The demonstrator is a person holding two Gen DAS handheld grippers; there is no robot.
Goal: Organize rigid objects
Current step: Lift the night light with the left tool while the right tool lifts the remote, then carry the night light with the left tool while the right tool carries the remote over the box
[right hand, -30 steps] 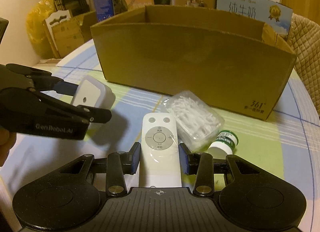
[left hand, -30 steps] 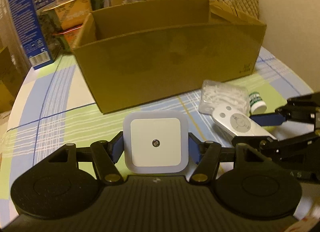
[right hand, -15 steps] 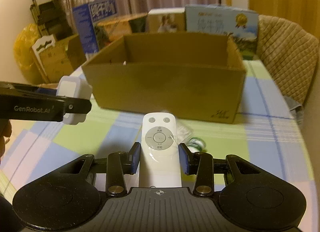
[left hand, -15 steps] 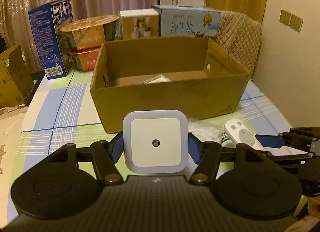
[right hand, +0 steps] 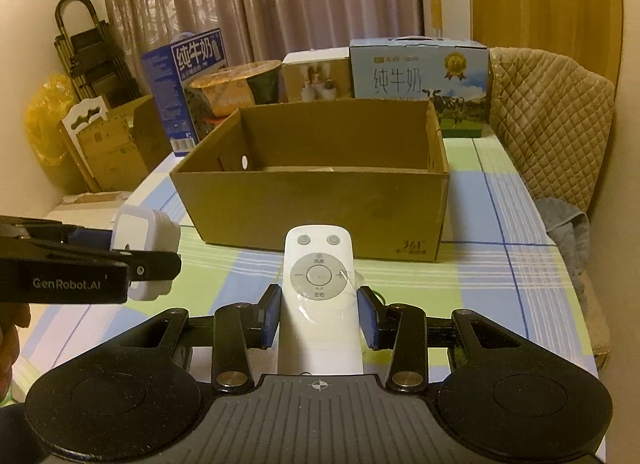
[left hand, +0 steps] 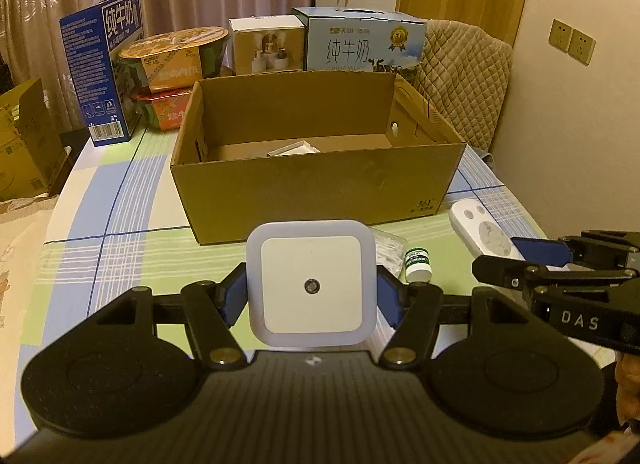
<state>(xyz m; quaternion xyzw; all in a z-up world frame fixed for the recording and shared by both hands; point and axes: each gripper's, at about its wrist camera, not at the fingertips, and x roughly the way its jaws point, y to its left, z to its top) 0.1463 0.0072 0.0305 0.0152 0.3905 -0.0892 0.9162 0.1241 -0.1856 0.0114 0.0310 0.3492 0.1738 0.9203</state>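
left claw (left hand: pixel 312 296) – night light (left hand: pixel 311 284) lifted off table | right claw (right hand: pixel 318 314) – remote (right hand: pixel 319 296) lifted too

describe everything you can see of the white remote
The white remote is a slim, glossy plastic bar with rounded corners. It has two small grey buttons at its far end and a grey ring pad below them. The right gripper clamps its sides, holding it off the checked tablecloth, its far end toward the cardboard box.

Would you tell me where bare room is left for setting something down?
The cardboard box floor is mostly bare beside one white item. The tablecloth left of the box is free. It is crowded in front, around the floss picks and green-labelled bottle.
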